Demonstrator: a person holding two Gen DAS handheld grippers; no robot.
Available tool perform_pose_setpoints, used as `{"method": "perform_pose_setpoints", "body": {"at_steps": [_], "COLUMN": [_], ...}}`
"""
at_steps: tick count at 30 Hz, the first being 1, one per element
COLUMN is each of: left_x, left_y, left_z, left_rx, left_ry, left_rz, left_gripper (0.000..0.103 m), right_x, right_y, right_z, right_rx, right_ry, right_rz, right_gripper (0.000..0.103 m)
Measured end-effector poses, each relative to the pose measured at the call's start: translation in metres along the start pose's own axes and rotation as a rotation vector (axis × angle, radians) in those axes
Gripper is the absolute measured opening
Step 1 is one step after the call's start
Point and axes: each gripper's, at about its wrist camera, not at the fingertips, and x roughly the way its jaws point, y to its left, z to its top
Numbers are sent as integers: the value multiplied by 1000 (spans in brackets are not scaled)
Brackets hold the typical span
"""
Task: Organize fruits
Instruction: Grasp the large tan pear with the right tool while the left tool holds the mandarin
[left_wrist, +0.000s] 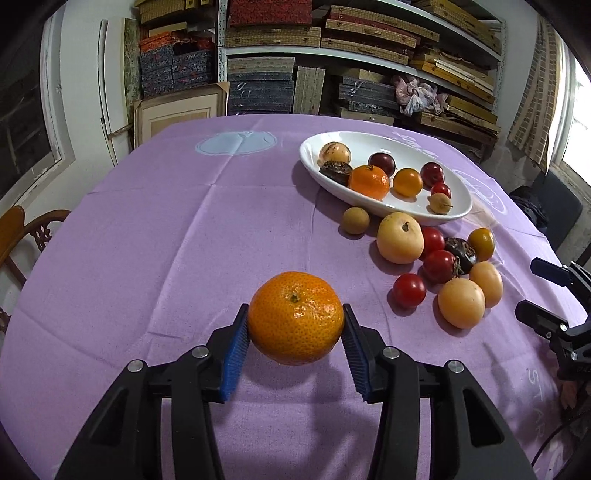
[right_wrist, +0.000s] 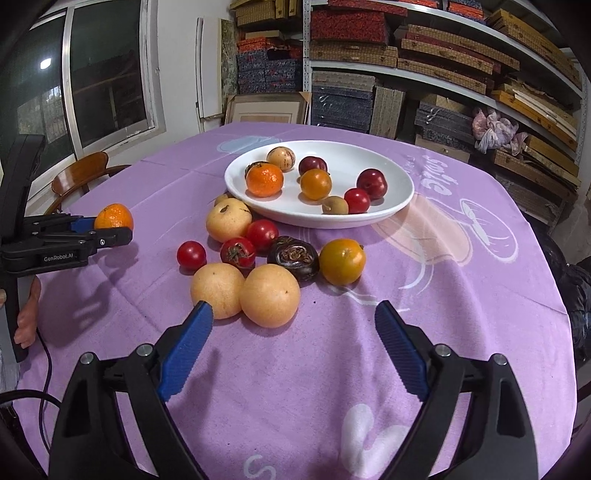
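Note:
My left gripper (left_wrist: 295, 314) is shut on a mandarin (left_wrist: 295, 317), both blue pads pressing its sides, and it hangs just above the purple cloth. The right wrist view shows the same mandarin (right_wrist: 113, 217) in that left gripper (right_wrist: 110, 226) at the far left. A white oval plate (left_wrist: 384, 142) (right_wrist: 391, 173) holds several fruits, among them another mandarin (right_wrist: 264, 180). Loose fruits lie in front of the plate: pale yellow ones (right_wrist: 269, 295), red tomatoes (right_wrist: 191, 255), a dark wrinkled fruit (right_wrist: 293, 256). My right gripper (right_wrist: 294, 314) stands open just short of the pale fruits, nothing between its fingers.
The round table (left_wrist: 147, 240) carries a purple cloth and falls away on all sides. A wooden chair (right_wrist: 79, 177) stands at its left. Shelves stacked with boxes (right_wrist: 424, 55) fill the back wall. A person's hand (right_wrist: 27, 317) shows under the left gripper.

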Motion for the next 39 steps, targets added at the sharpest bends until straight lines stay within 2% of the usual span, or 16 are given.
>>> {"method": "perform_pose_setpoints", "body": {"at_steps": [4,11,16,24,27,28,29,39], "left_x": [5,9,12,12,12,12,12,11], "left_y": [-2,-3,-4,-5,-5,-5,-5,-6], "left_z": [-4,-8,-7,-7,-7,-7,-8,-7], "left_rx": [13,20,20,20,19,19,17,19], "left_ry": [21,43,49,48,48,48,48,48], "left_rz": [-16,-29,-33,-34,-35,-36,-37,-43], "left_gripper": [48,48,48,49,49,49,49,49], "right_x": [10,29,35,48,48,48,48,53], "right_y": [4,5,-6,-27,-28,-28,-28,-29], "right_z": [2,16,18,17,16,16,16,15], "right_rx": [-9,-15,57,218,226,231,239,285], "right_ry": [21,59,73,116,119,121,124,153], "right_rz": [17,40,84,220,238,256,273,333], "right_gripper": [83,60,60,60,54,48,46,45]}}
